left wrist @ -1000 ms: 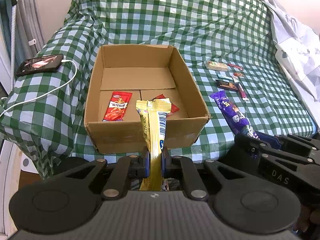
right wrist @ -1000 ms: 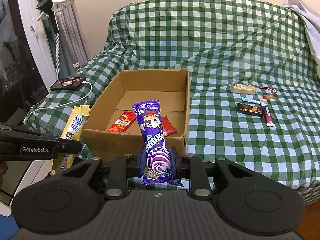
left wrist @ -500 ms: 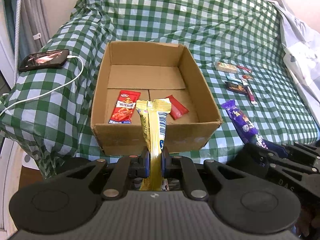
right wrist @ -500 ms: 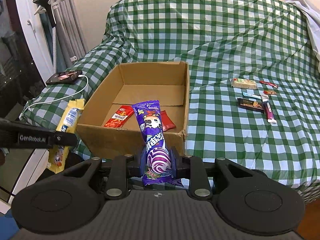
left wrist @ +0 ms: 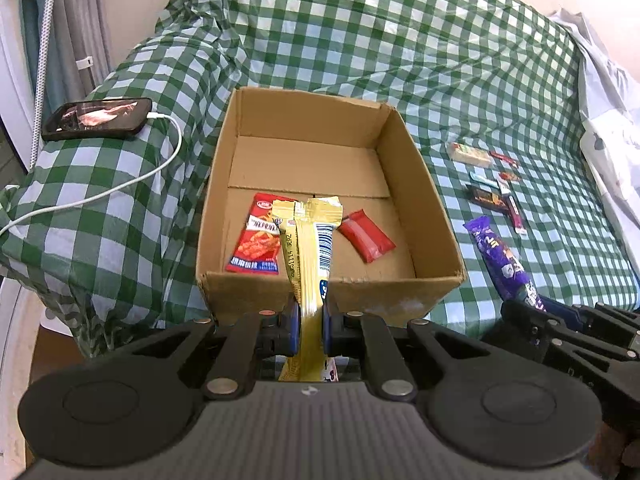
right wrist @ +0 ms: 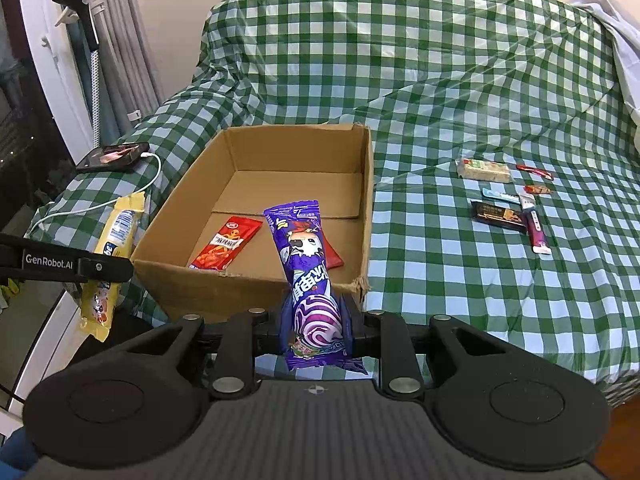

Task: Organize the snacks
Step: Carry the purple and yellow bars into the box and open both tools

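Both of my grippers carry a snack toward the box (left wrist: 332, 292). My left gripper (left wrist: 310, 328) is clamped on the yellow pack (left wrist: 308, 248), which stands upright between its fingers; my right gripper (right wrist: 316, 324) is clamped on the purple pack (right wrist: 306, 264), held the same way. Compared with a second ago, the box sits larger and more from above in the left view, so my left gripper has risen and closed in on the near wall; the yellow pack's top now overlaps the box floor in that view. In the right view the box has also drawn nearer, and the purple pack's top lies over the near wall. Neither pack has slipped in its grip.

Inside the box lie two red packets (left wrist: 258, 244), apart from each other, on the near half of the floor. The remaining bars (right wrist: 500, 200) rest in a loose cluster on the checked cloth (right wrist: 440, 280), well right of the box. A phone (left wrist: 98, 118) with its cable lies to the left.

I judge the step to be delivery: both packs are near the rim but not yet over open floor, so each still needs carrying forward before release.
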Available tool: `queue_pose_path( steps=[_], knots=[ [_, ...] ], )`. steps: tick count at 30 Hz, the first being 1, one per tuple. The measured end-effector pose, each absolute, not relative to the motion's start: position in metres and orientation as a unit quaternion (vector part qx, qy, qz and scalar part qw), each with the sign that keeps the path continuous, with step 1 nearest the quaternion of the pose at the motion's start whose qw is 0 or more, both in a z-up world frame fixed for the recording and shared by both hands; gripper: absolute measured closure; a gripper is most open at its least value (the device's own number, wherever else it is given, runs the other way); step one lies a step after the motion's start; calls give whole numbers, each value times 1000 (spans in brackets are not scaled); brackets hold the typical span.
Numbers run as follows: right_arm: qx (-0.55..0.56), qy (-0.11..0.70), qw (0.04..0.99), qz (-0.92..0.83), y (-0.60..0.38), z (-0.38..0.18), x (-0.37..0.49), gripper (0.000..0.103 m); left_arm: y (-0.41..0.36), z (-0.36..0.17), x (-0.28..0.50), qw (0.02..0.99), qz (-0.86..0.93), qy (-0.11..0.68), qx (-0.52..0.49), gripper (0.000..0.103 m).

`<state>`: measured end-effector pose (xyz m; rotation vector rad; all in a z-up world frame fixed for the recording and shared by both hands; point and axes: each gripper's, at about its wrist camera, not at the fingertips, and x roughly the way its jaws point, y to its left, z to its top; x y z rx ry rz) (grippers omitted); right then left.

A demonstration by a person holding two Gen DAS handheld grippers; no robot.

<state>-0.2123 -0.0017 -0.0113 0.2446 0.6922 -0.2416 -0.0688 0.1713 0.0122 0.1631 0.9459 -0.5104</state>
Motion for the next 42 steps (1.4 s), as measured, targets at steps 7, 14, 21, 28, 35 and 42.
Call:
queue_pose_path(
  steps=[7,14,21,28,35,42],
  knots=[
    [115,342,926,-112,-2,-10,-190,77,166,12,-51,857,-241,450,73,91],
    [111,345,926,-105,-4,-10,-165,77,159,8,-27,856,-235,454,72,91],
    [110,354,924,-97,-10,-18,-139,77,147,-3,-1,853,-230,462,80,91],
    [118,368,918,-95,-23,-31,-111,77,129,-18,29,848,-225,471,89,91],
    [123,383,911,-92,-35,-46,-84,77,116,-39,56,841,-218,486,95,91],
    [129,399,904,-87,-40,-63,-61,77,106,-57,78,836,-210,497,104,91]
  ],
)
